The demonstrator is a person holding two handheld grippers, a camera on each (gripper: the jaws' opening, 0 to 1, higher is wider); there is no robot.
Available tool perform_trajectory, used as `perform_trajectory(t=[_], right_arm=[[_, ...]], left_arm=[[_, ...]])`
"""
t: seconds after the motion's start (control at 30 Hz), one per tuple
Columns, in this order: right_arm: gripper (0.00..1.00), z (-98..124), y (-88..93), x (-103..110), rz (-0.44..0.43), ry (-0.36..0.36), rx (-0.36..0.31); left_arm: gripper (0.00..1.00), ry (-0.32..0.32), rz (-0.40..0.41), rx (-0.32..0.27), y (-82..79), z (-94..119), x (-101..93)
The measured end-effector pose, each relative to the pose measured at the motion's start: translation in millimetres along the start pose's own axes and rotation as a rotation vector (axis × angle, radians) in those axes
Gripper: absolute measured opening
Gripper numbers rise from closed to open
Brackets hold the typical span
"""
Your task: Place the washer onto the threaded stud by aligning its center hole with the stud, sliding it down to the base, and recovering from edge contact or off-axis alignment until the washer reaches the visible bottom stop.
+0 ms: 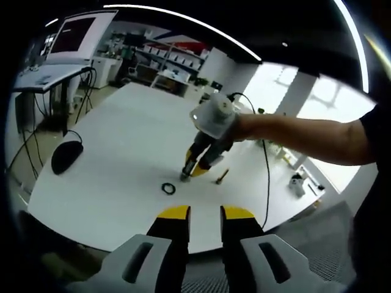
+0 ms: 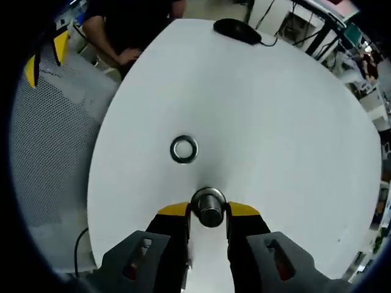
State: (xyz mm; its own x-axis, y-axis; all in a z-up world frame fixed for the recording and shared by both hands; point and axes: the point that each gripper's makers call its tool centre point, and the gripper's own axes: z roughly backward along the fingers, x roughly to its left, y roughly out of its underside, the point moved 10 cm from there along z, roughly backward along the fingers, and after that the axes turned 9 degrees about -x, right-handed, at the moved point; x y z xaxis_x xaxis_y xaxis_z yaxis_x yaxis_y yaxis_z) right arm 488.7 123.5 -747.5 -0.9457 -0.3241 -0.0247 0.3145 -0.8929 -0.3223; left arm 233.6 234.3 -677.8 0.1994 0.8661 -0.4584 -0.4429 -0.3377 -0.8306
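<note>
A dark metal washer [image 1: 168,188] lies flat on the round white table [image 1: 122,140], just left of the right gripper's tip. In the right gripper view the washer [image 2: 184,149] rests a short way ahead of the jaws. My right gripper [image 2: 209,210] is shut on a metal stud [image 2: 209,206], seen end-on between the yellow pads. A person's arm brings this right gripper [image 1: 187,175] in from the right, tip down near the table. My left gripper [image 1: 206,213] hangs back over the table's near edge, open, with nothing between its jaws.
A small brownish bolt-like piece [image 1: 222,177] lies right of the right gripper. A black mouse [image 1: 66,155] with its cable sits at the table's left side. A person [image 2: 131,27] stands at the table's edge [image 2: 101,159]. Desks and shelves fill the room behind.
</note>
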Motion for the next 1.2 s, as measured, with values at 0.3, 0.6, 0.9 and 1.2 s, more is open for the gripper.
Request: perform_trajectory(t=[0.3,0.6,0.9,1.2], right_arm=[[0.23,-12,4.5,2,-0.001,-0.008,0.011],[0.24,-12,4.8,4,-0.044,0.012,-0.005],[0.30,3,-4.8,10,-0.066,0.035,-0.077],[0.29,16,-37.2,23,0.005,0.004,-0.208]], left_arm=[[0.17,-0.004,0.004,0.007,0.4,0,0.9],[0.17,-0.005,0.003,0.009,0.4,0,1.1],[0.16,-0.001,0.000,0.009,0.5,0,0.8],[0.16,-0.001,-0.001,0.006,0.6,0,0.6]])
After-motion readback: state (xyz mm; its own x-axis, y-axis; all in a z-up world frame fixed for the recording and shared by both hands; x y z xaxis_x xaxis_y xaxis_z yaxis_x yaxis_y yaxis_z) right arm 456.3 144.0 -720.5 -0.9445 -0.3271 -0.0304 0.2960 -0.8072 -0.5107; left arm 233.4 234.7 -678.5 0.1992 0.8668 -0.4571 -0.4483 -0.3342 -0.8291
